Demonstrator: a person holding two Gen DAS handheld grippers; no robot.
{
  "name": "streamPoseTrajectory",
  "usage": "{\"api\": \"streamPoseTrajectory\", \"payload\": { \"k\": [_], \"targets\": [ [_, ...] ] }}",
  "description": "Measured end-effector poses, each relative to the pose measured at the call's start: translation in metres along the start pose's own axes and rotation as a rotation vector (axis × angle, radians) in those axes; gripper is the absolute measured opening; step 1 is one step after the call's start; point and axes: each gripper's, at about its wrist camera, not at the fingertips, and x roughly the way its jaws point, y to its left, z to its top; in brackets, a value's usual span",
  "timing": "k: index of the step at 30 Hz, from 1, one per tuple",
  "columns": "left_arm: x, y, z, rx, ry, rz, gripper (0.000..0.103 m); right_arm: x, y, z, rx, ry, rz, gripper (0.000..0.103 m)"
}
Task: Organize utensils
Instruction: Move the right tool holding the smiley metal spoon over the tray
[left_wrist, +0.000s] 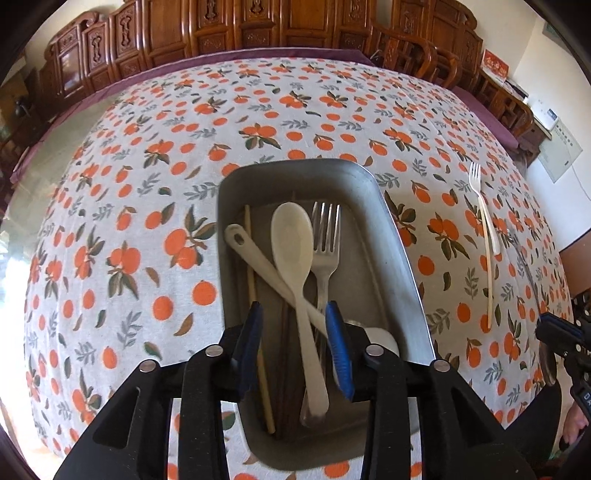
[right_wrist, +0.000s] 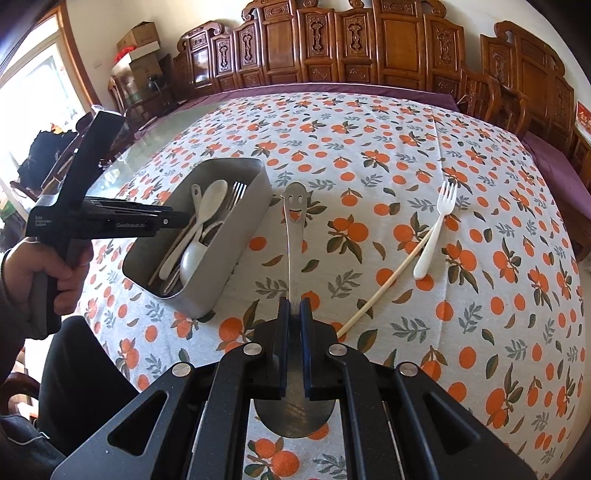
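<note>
A metal box (right_wrist: 207, 236) sits on the table (right_wrist: 369, 147), on the left. In the box lie a spoon (left_wrist: 295, 258), a fork (left_wrist: 325, 236) and a chopstick (left_wrist: 255, 295). Right of the box is a smiley spoon (right_wrist: 293, 229). Farther right, a plastic fork (right_wrist: 434, 232) crosses another chopstick (right_wrist: 384, 288). Chairs (right_wrist: 332, 48) stand behind the table.
</note>
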Motion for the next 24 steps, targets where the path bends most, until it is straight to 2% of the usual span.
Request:
{"api": "streamPoseTrajectory", "payload": {
  "k": [10,13,15,18,24],
  "targets": [
    [-0.037,0.013,-0.025,0.016,-0.07,0.032,0.051,0.006,0.027,0.008,-0.041,0.004,0.022,0.007],
    [-0.048,0.017,-0.029,0.008,-0.093,0.035,0.059,0.009,0.037,0.013,-0.055,0.004,0.032,0.007],
    [-0.055,0.021,-0.031,-0.001,-0.11,0.026,0.071,0.01,0.044,0.017,-0.065,0.003,0.037,0.007],
    [-0.064,0.026,-0.033,-0.014,-0.136,0.023,0.082,0.013,0.056,0.024,-0.083,0.002,0.045,0.007],
    [-0.075,0.037,-0.035,-0.025,-0.162,0.032,0.086,0.023,0.077,0.038,-0.102,0.004,0.067,0.007]
  ]
}}
